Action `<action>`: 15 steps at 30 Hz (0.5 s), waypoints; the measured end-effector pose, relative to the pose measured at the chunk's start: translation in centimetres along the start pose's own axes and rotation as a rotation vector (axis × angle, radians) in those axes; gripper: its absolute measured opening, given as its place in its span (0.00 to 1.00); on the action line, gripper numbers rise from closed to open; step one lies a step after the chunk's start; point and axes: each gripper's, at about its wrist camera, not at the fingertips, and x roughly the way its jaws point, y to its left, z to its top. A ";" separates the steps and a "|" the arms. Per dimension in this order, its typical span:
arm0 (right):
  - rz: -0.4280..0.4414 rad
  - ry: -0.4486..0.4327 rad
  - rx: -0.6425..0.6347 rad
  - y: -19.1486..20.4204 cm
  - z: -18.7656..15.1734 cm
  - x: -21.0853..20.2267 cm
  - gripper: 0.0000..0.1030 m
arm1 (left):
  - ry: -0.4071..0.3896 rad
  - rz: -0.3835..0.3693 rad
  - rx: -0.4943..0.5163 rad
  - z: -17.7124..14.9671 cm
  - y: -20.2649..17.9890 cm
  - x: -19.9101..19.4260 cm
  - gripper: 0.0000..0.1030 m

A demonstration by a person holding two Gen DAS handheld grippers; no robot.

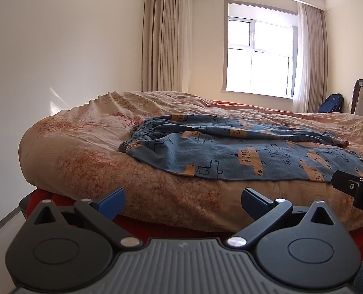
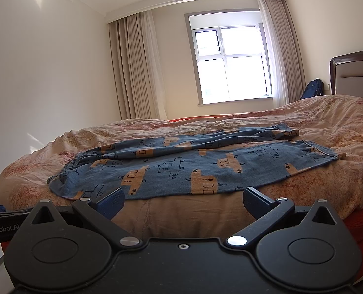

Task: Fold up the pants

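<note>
Blue pants (image 1: 242, 154) with an orange vehicle print lie spread on the bed, waistband to the left and both legs running right. In the right wrist view the same pants (image 2: 181, 169) show the near leg flat and the far leg rumpled behind it. My left gripper (image 1: 182, 202) is open and holds nothing, short of the bed's near edge. My right gripper (image 2: 182, 202) is open too, just below the pants' near hem. Part of the right gripper's body (image 1: 353, 188) shows at the right edge of the left wrist view.
A peach floral quilt (image 1: 95, 147) covers the bed over a red sheet (image 2: 360, 223). A white wall is on the left, a window with curtains (image 1: 257, 56) behind the bed, a headboard (image 2: 353, 73) and a blue backpack (image 2: 312, 89) at the far right.
</note>
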 end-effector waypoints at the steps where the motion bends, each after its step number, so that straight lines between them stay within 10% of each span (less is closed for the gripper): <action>1: 0.000 0.000 0.000 0.0 0.0 0.0 1.00 | -0.001 0.001 0.001 0.0 0.0 0.0 1.00; 15: -0.004 -0.010 0.000 -0.1 0.3 -0.7 1.00 | -0.017 -0.032 0.048 1.0 -0.6 -1.1 1.00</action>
